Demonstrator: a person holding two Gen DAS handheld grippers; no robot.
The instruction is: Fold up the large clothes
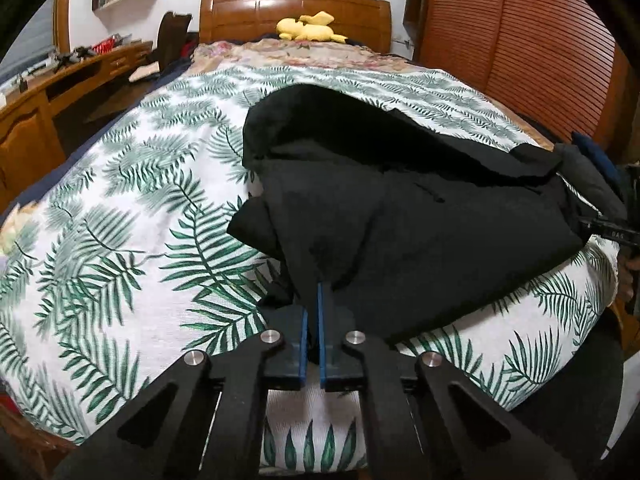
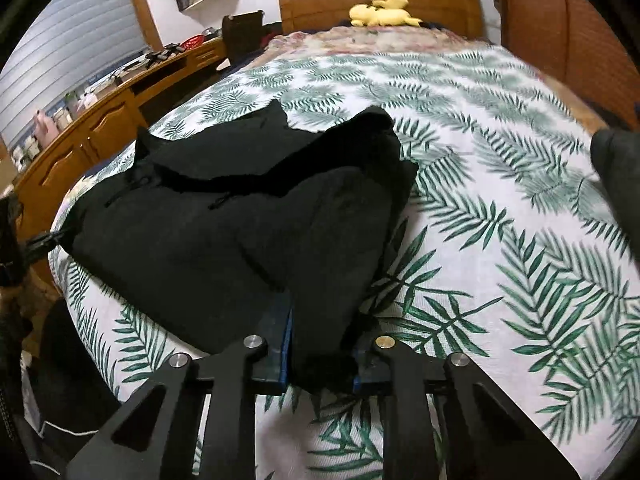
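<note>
I see the black garment (image 1: 400,216) lying in a loose, half-folded heap on the bed (image 1: 120,208), on its leaf-print cover, at the end far from the wooden headboard (image 1: 294,8). My left gripper (image 1: 313,304) sits at the garment's near edge, on the side away from the headboard, and its blue pads are drawn together on a pinch of the black cloth. My right gripper (image 2: 320,332) is at the other near corner of the same garment (image 2: 224,224), clamped on a thicker bunch of fabric that fills the gap between its fingers (the bunch hides most of the right pad). A yellow plush toy (image 2: 382,12) rests just below the headboard, well apart from the garment.
</note>
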